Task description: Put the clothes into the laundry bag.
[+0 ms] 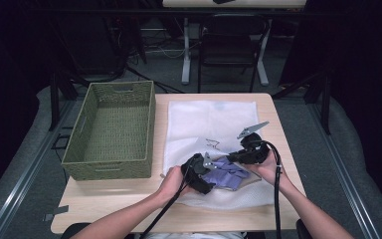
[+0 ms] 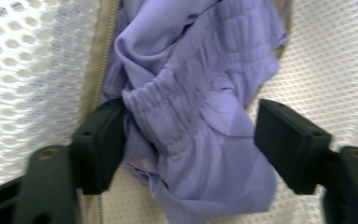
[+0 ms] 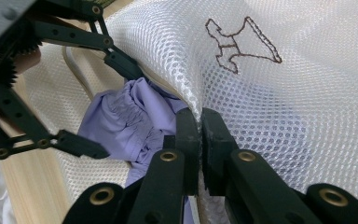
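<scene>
Left of the white mesh bag [image 1: 211,124], just beside it on the wooden table [image 1: 129,199], stands your green woven basket [image 1: 110,130], and its tall wall blocks that side. The bag lies flat and covers most of the table's right half. The purple cloth [image 1: 227,172] sits at the bag's near end, in the bag's mouth, between your two hands. Your right gripper [image 3: 199,140] is clenched tight on the bag's mesh edge next to the tan zipper strip [image 2: 100,60], and it lifts that edge up over the cloth. The brown stitched picture [image 3: 240,44] on the bag is just past that pinch. Your left gripper [image 2: 189,140] is let go: its jaws stand apart with the purple cloth between them, one pad touching the cloth's gathered band and the other pad off it. The lifted mesh hangs close over the cloth, so room there is tight. Behind the bag, past the table's far edge, stands a dark chair [image 1: 229,45]. Bare wood shows along the table's near edge, in front of the bag.
</scene>
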Motion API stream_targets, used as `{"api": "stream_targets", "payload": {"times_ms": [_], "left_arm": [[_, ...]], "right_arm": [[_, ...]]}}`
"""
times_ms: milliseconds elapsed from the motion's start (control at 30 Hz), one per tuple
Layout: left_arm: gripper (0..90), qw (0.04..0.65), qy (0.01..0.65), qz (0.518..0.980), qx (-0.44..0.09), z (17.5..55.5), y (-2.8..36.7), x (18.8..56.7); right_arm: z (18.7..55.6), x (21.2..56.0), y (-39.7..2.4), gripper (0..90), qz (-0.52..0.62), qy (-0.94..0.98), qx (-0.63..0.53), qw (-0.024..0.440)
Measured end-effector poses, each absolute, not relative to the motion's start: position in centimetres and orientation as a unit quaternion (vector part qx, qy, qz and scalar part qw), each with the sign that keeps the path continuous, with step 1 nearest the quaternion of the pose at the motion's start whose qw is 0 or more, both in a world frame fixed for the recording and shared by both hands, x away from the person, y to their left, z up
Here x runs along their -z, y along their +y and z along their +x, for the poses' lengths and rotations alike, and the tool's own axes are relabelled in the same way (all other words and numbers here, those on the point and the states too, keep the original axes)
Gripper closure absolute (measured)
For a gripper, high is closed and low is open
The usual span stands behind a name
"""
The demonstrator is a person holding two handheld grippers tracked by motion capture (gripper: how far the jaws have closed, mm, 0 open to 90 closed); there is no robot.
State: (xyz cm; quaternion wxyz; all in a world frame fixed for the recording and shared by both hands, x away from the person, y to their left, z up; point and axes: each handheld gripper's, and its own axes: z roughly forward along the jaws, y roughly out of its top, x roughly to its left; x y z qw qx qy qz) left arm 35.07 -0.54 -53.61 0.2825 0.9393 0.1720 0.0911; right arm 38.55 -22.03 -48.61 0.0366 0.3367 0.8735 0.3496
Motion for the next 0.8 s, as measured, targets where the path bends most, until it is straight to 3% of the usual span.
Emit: {"api": "stream_targets", "payload": {"times_ms": [433,800], "left_arm": [[68.1,0.273,0.175,0.941,-0.096,35.5,-0.9,55.2],[76.2,0.296,0.192,0.925,-0.142,35.6,-0.7,54.4]], "right_arm": [[38.5,48.5,-21.8,87.4,0.333,0.876,-0.348,0.037],[38.3,48.2,-21.9,87.4,0.332,0.872,-0.358,0.040]]}}
